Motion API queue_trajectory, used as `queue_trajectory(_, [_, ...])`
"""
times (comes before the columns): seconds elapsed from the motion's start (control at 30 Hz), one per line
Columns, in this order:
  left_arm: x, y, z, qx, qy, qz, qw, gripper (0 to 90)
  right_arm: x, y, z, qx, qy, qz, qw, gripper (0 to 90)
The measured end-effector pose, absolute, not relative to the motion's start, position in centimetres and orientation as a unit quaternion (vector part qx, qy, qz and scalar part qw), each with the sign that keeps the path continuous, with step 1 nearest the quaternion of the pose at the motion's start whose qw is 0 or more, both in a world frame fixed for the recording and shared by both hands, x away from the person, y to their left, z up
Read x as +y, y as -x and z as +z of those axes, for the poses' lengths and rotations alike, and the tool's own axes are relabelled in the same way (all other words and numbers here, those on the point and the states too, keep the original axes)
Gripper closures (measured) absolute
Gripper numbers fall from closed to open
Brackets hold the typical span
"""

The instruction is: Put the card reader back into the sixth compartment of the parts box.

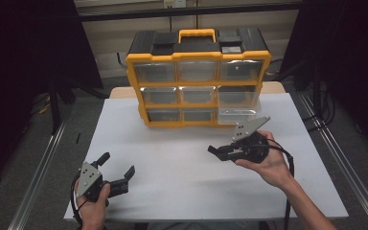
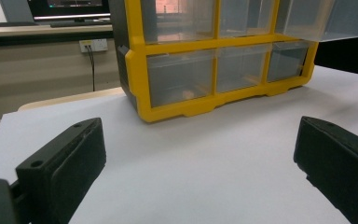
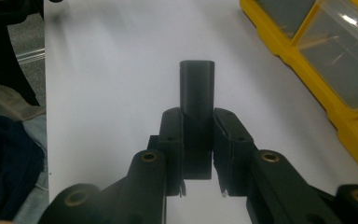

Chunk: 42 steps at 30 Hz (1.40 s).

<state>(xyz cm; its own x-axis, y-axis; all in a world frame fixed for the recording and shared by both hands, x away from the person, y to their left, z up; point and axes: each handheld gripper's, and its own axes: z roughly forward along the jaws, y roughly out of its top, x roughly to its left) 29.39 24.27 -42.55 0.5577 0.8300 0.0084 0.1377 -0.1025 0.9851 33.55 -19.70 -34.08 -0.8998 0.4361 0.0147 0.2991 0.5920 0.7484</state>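
Gripping a black block, right tool; block unclear from above.

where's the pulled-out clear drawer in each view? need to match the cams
High view: the open clear drawer juts from the bottom-right slot of the yellow organizer, just above the right gripper.
Left gripper view: the drawer is at the top-right corner, sticking out past the frame.
Right gripper view: the drawer is at the upper right, angled over the yellow edge.
Shared landmark: the organizer's yellow frame.
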Motion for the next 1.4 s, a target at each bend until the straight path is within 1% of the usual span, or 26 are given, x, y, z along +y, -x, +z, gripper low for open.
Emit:
queue_trajectory(0.4, [24.2, -29.4, -42.6, 0.357, -0.676, 0.303, 0.568, 2.6, -20.9, -33.5, -32.2, 0.875, -0.213, 0.42, 0.107, 74.1])
queue_trajectory(0.47, [24.2, -29.4, -42.6, 0.357, -0.676, 0.304, 0.568, 2.5, -21.2, -33.5, -31.3, 0.871, -0.215, 0.426, 0.117, 74.1])
queue_trajectory(0.83, [24.2, -29.5, -42.6, 0.358, -0.675, 0.304, 0.569, 2.4, -22.5, -33.7, -29.0, 0.862, -0.214, 0.438, 0.135, 74.1])
queue_trajectory(1.4, [24.2, -29.5, -42.6, 0.357, -0.675, 0.304, 0.569, 2.3, -22.3, -34.5, -26.4, 0.859, -0.21, 0.437, 0.162, 74.1])
